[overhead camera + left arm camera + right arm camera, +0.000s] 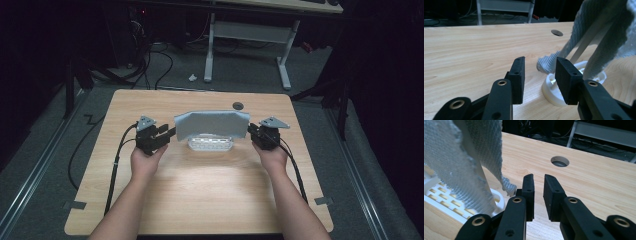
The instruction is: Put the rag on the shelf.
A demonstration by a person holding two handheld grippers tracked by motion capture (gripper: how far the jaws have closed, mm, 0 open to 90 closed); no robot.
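Note:
A grey waffle-weave cloth (pixel 212 122) hangs draped over a stand whose white slotted base (pixel 211 145) rests on the wooden table (pixel 200 200). My left gripper (pixel 167 132) sits at the cloth's left end, and my right gripper (pixel 251 131) at its right end. In the left gripper view the left gripper (pixel 540 67) stands open with nothing between its jaws; the cloth's lower corner (pixel 546 63) hangs just beyond them above the base (pixel 554 92). In the right gripper view the right gripper (pixel 539 183) has a narrow empty gap, with the cloth's corner (pixel 507 186) just left of its left jaw.
A round cable hole (pixel 238 105) lies in the table behind the cloth. A white-legged desk (pixel 247 45) stands beyond the table's far edge, with cables (pixel 150 65) on the dark floor. Black cables trail from both grippers off the table's sides.

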